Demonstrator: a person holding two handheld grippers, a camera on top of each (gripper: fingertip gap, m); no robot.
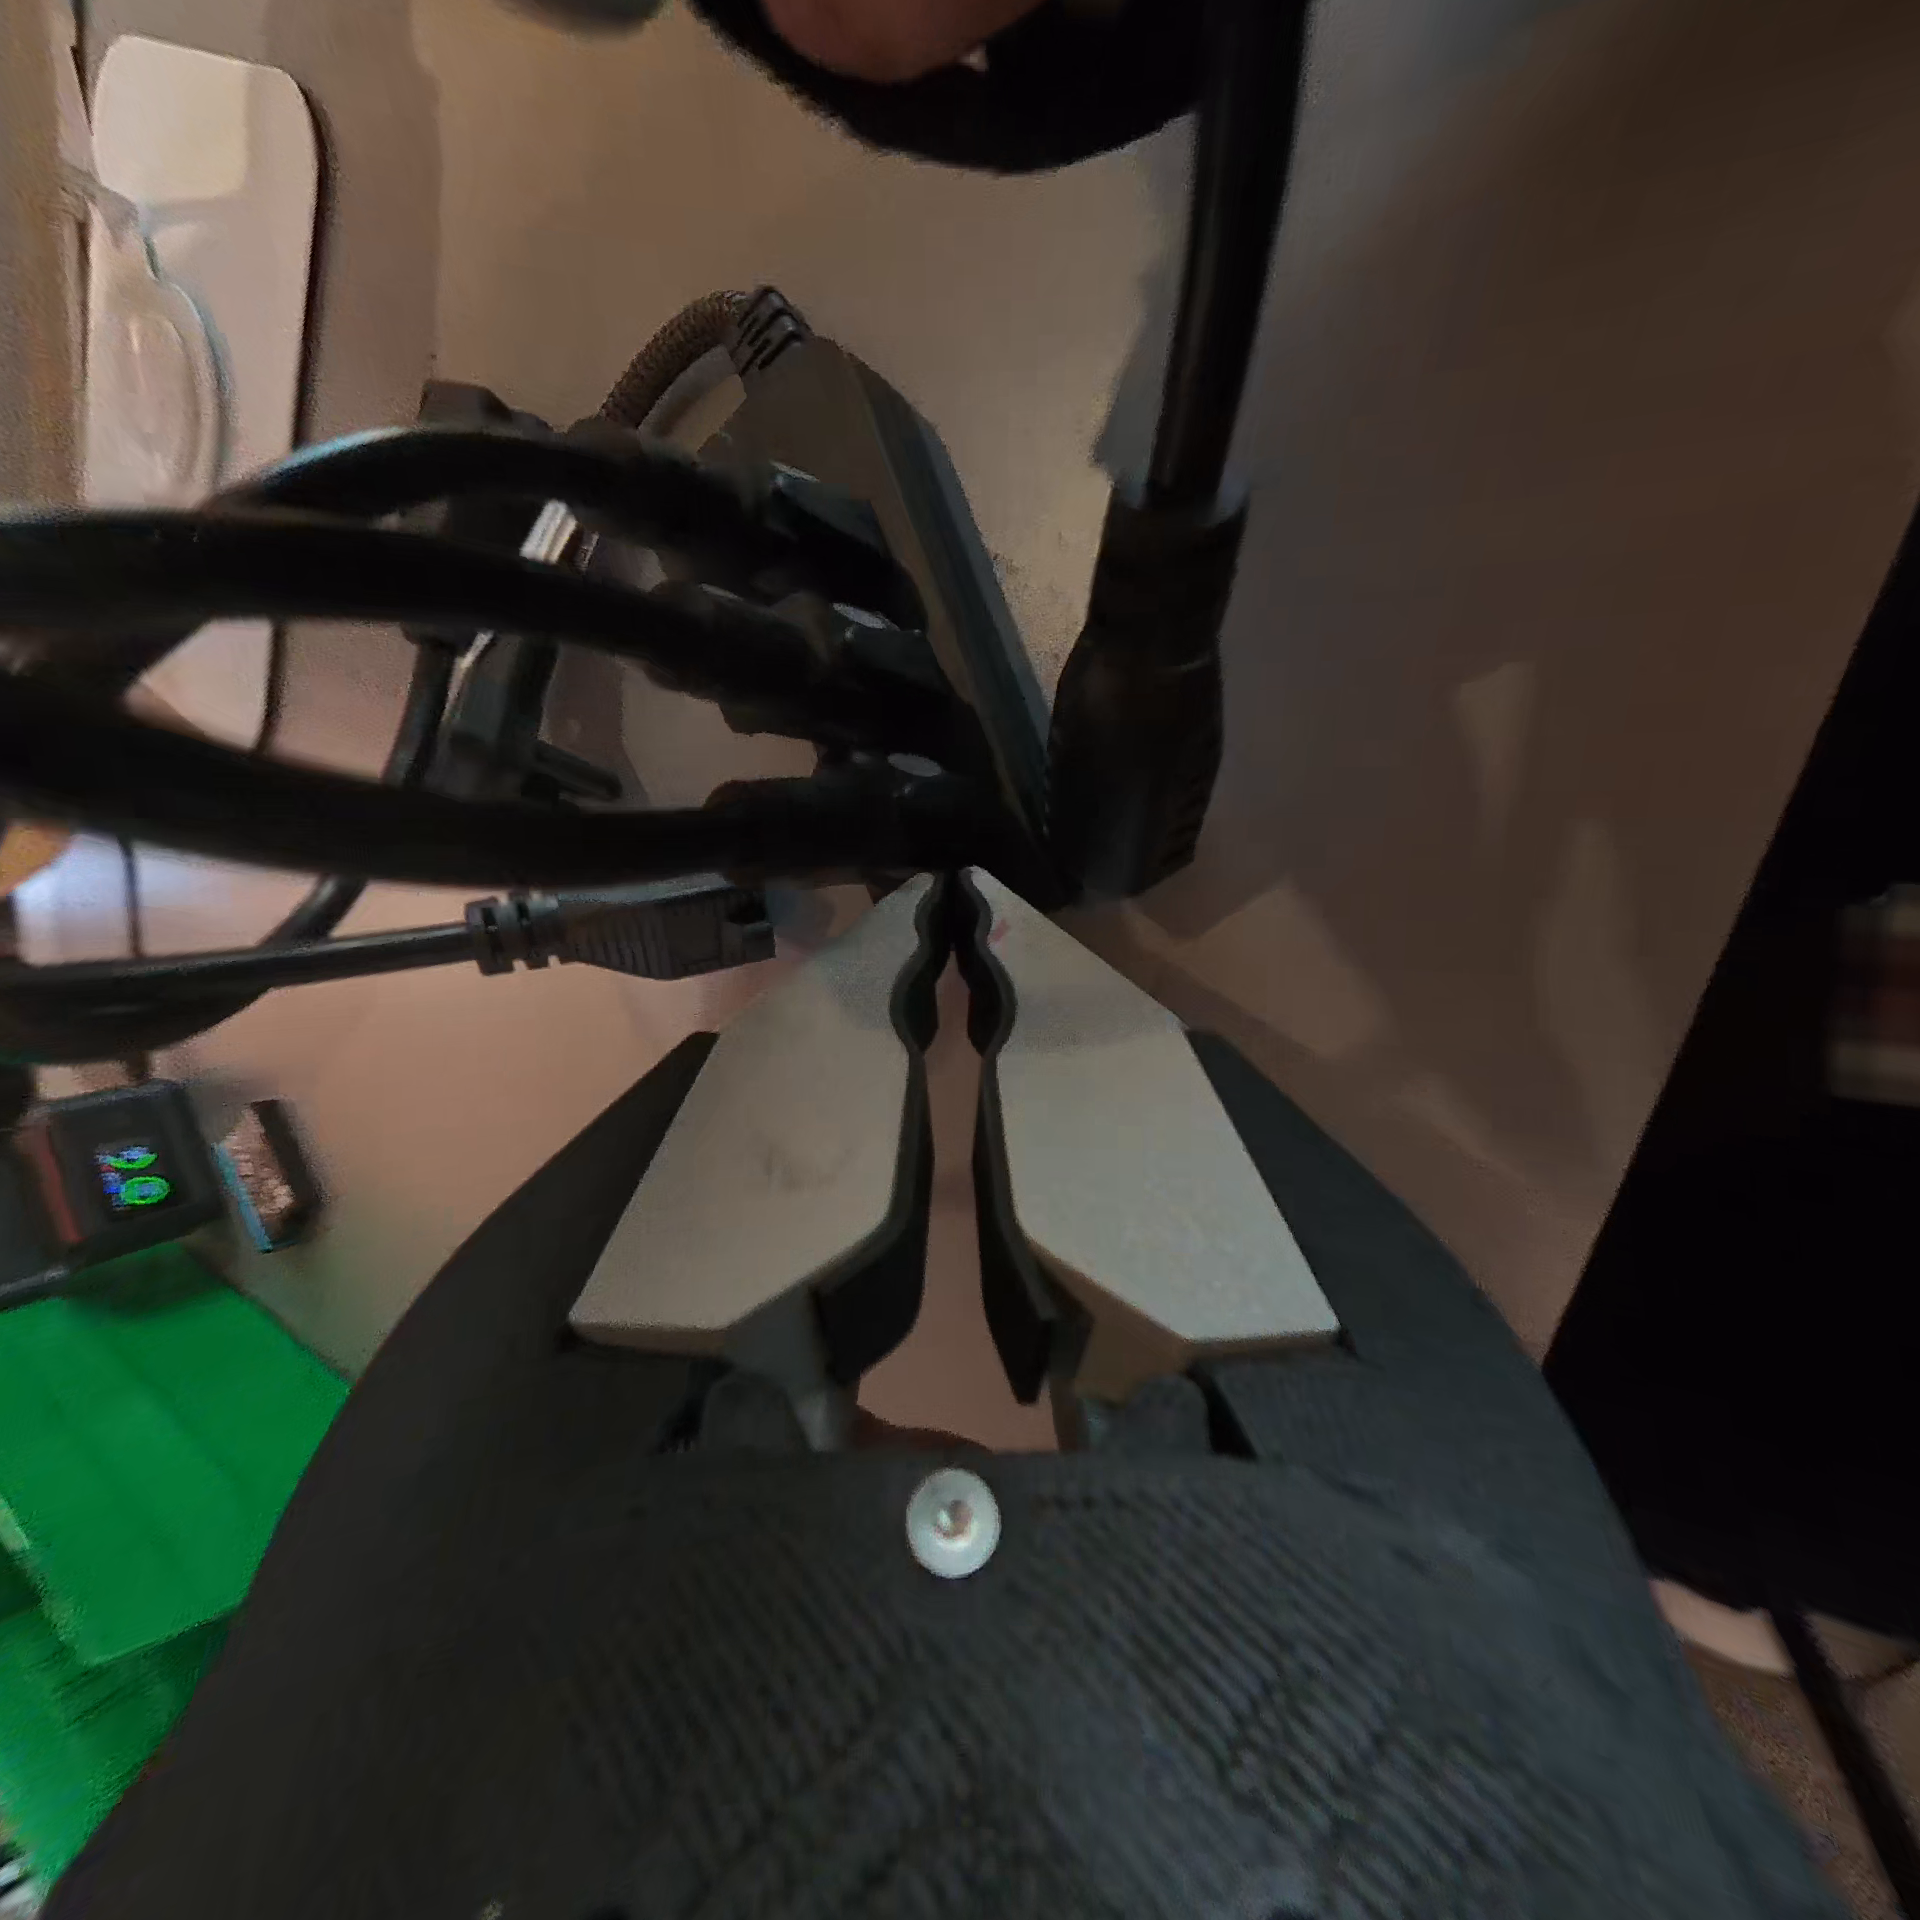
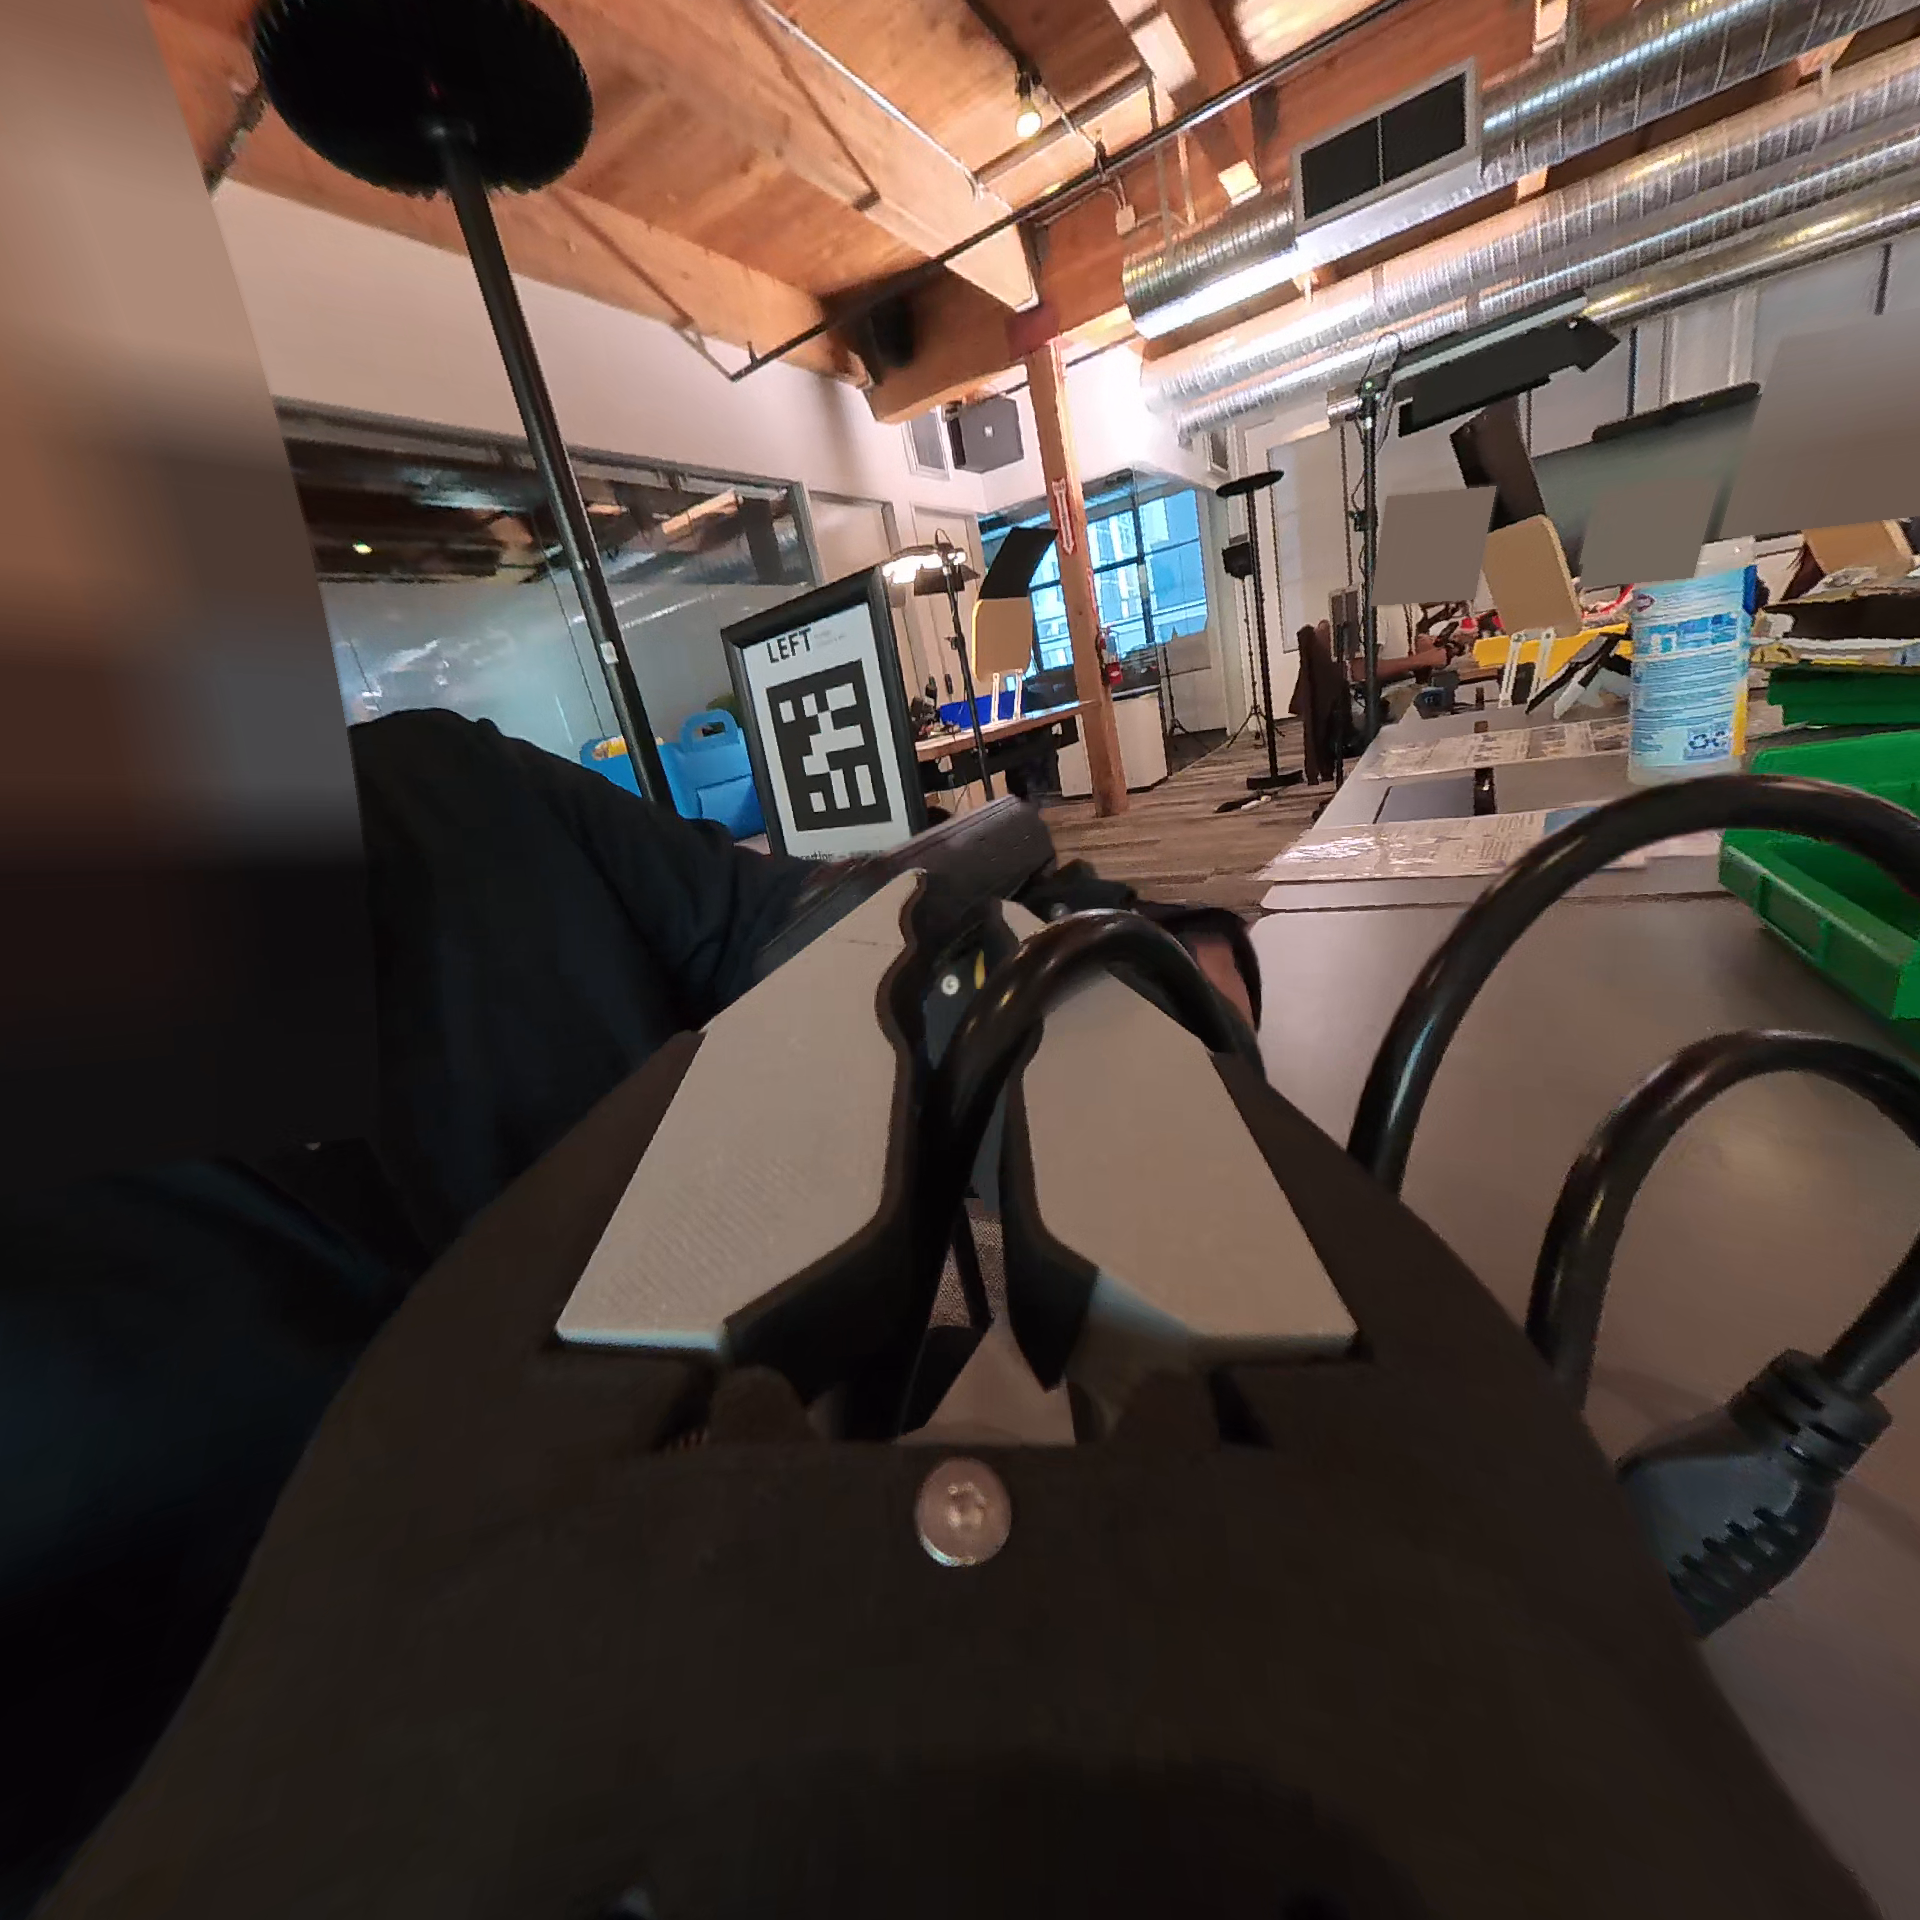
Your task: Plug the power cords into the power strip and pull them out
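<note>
In the left wrist view my left gripper [image 1: 956, 896] is shut, its pads pressed together with nothing seen between them. Its tips sit at the near end of the grey power strip [image 1: 935, 540], which I see edge-on. Several black power cords [image 1: 416, 582] are plugged into the strip's left face. A black plug [image 1: 1143, 707] stands against its right side. A loose black connector [image 1: 644, 935] hangs just left of the tips. In the right wrist view my right gripper [image 2: 966, 935] is shut on a black power cord [image 2: 971, 1049], which runs up between the fingers and arches over the right finger.
Two more black cord loops [image 2: 1455, 935] rise from the grey table [image 2: 1558, 1091], one ending in a plug [image 2: 1756, 1475] at the right. Green bins [image 2: 1818, 914] stand at the far right and in the left wrist view [image 1: 125, 1455]. A person's dark sleeve [image 2: 520, 935] is on the left. The tips of one gripper are about 15 cm away from the tips of the other.
</note>
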